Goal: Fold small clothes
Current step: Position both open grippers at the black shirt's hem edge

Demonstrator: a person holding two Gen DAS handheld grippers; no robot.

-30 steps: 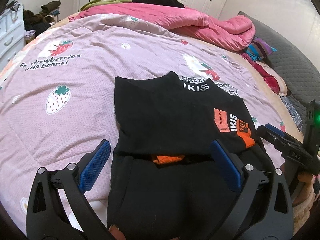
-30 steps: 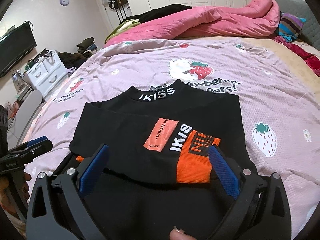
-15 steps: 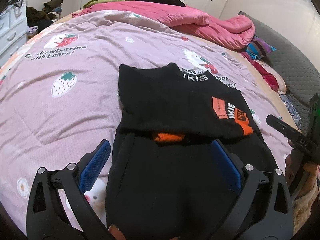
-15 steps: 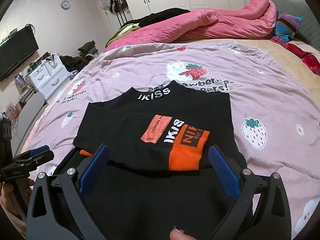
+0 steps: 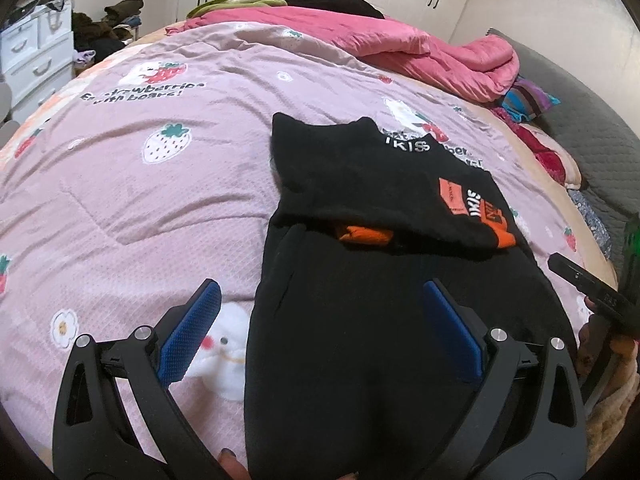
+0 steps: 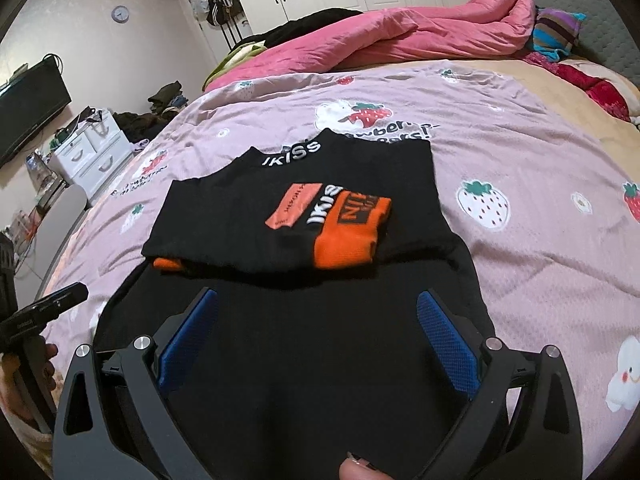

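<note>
Both claws pulled back toward sweater hem since earlier frame. Left claw (image 5: 320,334) and right claw (image 6: 318,336) gape wide, empty, above black sweater (image 6: 304,320) on bed (image 6: 540,168); sleeves folded across chest, likely lining up for hem fold.

Sweater (image 6: 256,216) collar – "IKISS"; bedspread (image 5: 120,184) – "strawberries with bears!", seemingly.

Both wrist views low, near, facing headward, sharing black sweater (image 5: 360,320)
</note>
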